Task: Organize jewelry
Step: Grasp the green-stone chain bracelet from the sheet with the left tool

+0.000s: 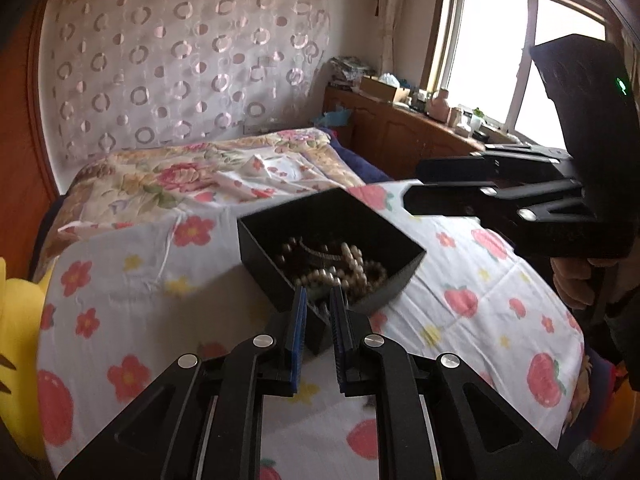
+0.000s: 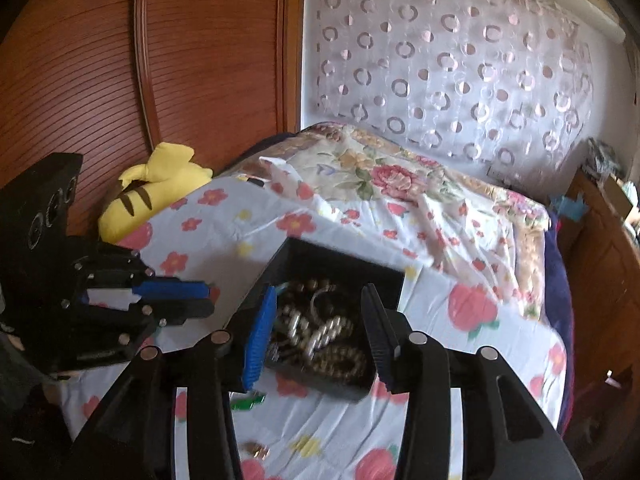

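A black open box [image 1: 280,256] sits on a flowered cloth and holds several bead bracelets [image 1: 352,268]; it also shows in the right wrist view [image 2: 384,268] with the beads [image 2: 320,332] inside. My left gripper [image 1: 318,300] hovers at the box's near corner, its jaws a narrow gap apart with nothing between them. It shows from the side in the right wrist view [image 2: 200,300]. My right gripper [image 2: 320,320] is open wide, its fingers straddling the box above the beads. It also shows in the left wrist view [image 1: 412,188], to the right of the box.
The cloth [image 1: 120,280] covers a raised surface in front of a bed with a floral quilt [image 2: 400,184]. A yellow plush toy [image 2: 156,184] lies at the left by a wooden wardrobe [image 2: 120,60]. A small green item [image 2: 248,400] and a small brown item [image 2: 256,449] lie on the cloth.
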The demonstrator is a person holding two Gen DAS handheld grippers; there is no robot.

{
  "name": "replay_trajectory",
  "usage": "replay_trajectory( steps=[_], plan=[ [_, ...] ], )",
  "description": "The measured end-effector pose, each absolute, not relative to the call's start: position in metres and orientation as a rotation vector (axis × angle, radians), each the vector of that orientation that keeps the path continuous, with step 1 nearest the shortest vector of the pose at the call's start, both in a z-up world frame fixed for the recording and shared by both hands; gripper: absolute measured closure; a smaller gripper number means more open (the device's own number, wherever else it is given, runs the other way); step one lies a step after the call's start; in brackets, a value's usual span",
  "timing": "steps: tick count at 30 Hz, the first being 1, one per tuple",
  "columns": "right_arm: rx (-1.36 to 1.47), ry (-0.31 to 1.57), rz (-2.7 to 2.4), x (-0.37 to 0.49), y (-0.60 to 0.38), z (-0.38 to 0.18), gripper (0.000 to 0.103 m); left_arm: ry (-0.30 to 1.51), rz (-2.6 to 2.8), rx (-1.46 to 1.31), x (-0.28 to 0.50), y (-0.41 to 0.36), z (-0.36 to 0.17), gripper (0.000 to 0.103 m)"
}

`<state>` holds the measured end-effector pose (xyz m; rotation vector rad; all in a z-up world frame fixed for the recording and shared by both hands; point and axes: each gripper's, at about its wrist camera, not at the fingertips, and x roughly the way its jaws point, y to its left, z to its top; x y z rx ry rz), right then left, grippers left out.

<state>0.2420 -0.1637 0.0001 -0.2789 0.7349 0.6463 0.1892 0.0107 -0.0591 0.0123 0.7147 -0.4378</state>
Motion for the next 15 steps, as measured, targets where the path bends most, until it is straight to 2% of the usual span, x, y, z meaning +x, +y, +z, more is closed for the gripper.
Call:
replay_trajectory(
  steps=[4, 8, 13, 15],
  plan=[
    [-0.258, 0.789, 0.657, 0.217, -0.177, -0.028, 0.065, 0.734, -0.434, 0.023, 0.177, 0.007, -0.07, 0.084],
    [-0.261, 0.853, 0.676, 0.193, -0.182, -0.06, 0.068, 0.76, -0.42, 0.006, 0.169, 0.008, -0.08, 0.073],
    [-0.274, 0.903, 0.699, 0.175, -0.181, -0.087, 0.069, 0.778, -0.399, -0.004, 0.164, 0.009, -0.088, 0.07],
    [-0.278, 0.912, 0.704, 0.172, -0.18, -0.092, 0.07, 0.782, -0.389, -0.004, 0.163, 0.009, -0.089, 0.064]
  ],
)
